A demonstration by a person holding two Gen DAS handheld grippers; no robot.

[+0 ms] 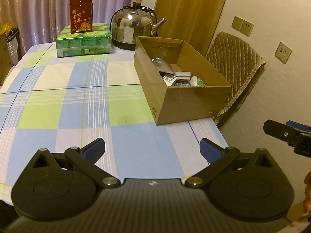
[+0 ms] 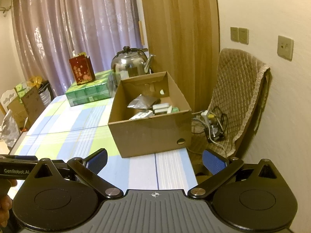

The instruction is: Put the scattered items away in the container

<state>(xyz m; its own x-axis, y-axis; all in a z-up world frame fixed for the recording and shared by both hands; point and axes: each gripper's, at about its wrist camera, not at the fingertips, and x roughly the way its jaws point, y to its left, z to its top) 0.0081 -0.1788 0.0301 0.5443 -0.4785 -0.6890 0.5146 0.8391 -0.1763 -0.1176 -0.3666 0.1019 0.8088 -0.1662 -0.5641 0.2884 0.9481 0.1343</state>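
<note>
Left claw (image 1: 152,149) spread; cables (image 2: 213,124) right-view only.

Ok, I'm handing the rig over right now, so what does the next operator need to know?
Left gripper: jaws open, empty, over the near table edge.
Right gripper: jaws open, empty, beside it.
Box sits at the table's right edge, holding a silver pouch, small cartons and packets.
Done: no loose items show on the cloth.
Left: probably nothing. Kettle, green packs and red box stand at the far end; check whether they count.
</note>
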